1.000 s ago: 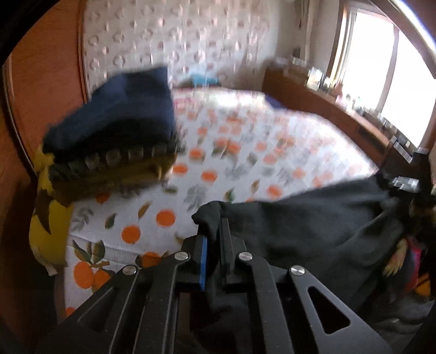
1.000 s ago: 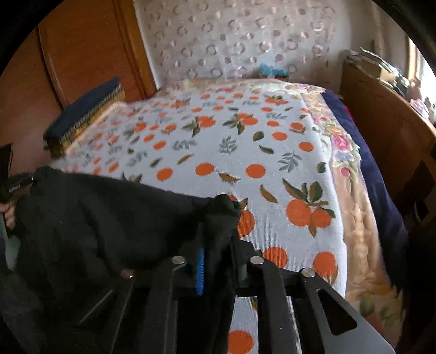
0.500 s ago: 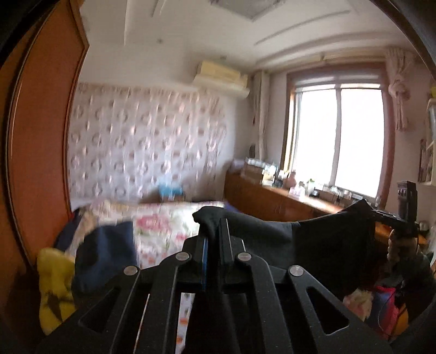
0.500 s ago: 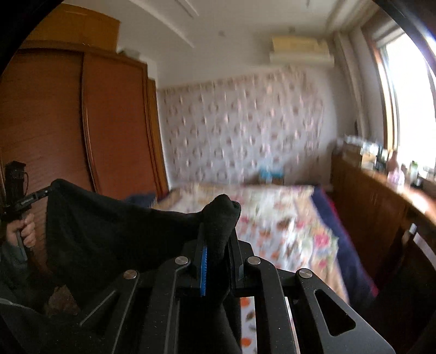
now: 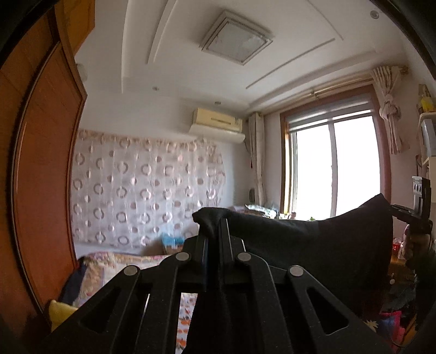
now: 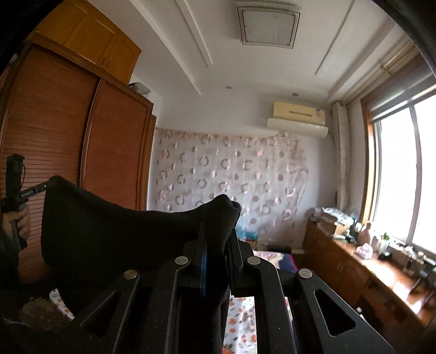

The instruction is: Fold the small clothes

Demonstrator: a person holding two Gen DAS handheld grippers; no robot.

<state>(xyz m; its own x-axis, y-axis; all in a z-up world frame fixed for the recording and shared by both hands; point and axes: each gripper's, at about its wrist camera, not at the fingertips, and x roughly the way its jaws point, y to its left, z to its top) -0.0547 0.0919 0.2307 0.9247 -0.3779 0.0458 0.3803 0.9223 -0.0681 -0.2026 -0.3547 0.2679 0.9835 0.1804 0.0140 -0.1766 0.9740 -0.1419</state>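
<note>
The black garment (image 5: pixel 313 245) hangs in the air, stretched between the two grippers, well above the bed (image 6: pixel 239 321) with its orange-print sheet. In the left wrist view, the left gripper (image 5: pixel 214 226) has its fingers clamped on one bunched corner of the cloth, which pokes up just past the fingertips. From there the fabric's top edge sags and then rises to a point at the far right, where the right gripper (image 5: pixel 400 211) pinches the other corner.

The right wrist view shows the same hold from the other end. The right gripper (image 6: pixel 218 226) has its fingers pressed together on a thick fold of the garment (image 6: pixel 109 239), and the cloth runs away to the left to a peak where the left gripper (image 6: pixel 41 188) grips it; the person's left hand (image 6: pixel 19 223) wraps that gripper's handle.

Only the left wrist view takes in the whole bright window (image 5: pixel 335 168) and the tied-back curtain (image 5: pixel 389 106), plus a yellow item (image 5: pixel 60 313) low at the left edge by the bed. Only the right wrist view shows the wooden wardrobe (image 6: pixel 68 136) with its slatted doors across its full width, and the long wooden desk (image 6: pixel 368 272) under the window, crowded with bottles and small things. Both views catch the ceiling light (image 6: pixel 268 24), the air conditioner (image 6: pixel 298 119) and the circle-patterned curtain (image 6: pixel 231 177) on the far wall.
</note>
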